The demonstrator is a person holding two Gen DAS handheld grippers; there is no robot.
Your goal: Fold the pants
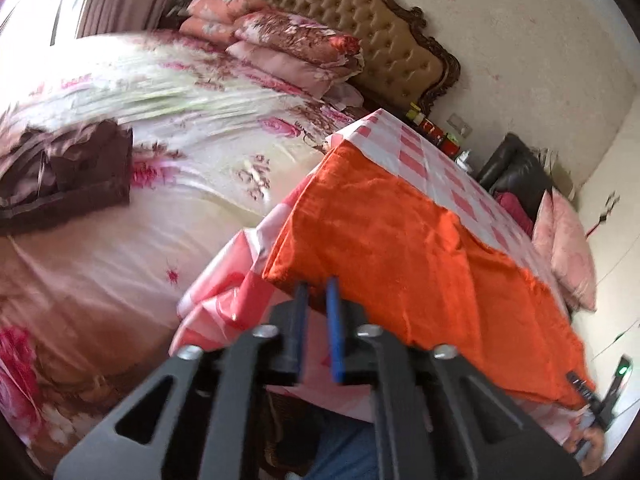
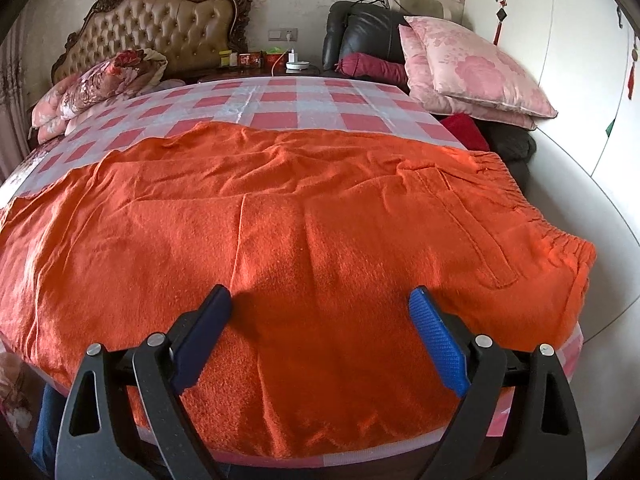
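Observation:
Orange pants [image 2: 304, 208] lie spread flat over a round table with a pink-checked cloth [image 2: 280, 100]. Their elastic waistband [image 2: 536, 208] is at the right and a pocket seam shows beside it. My right gripper [image 2: 320, 300] hovers low over the near part of the pants, its jaws wide open with nothing between them. In the left wrist view the pants [image 1: 400, 240] run along the table cloth [image 1: 420, 152]. My left gripper [image 1: 316, 292] is at their near corner by the table's rim. Its jaws are open by a narrow gap, with the cloth's edge at the fingertips.
A bed with a floral cover [image 1: 160, 140] lies left of the table, with a folded brown garment [image 1: 68, 172] on it. Pink pillows [image 2: 472, 64] and a black armchair [image 2: 360, 28] stand behind the table at the right. A nightstand [image 2: 260, 60] holds small items.

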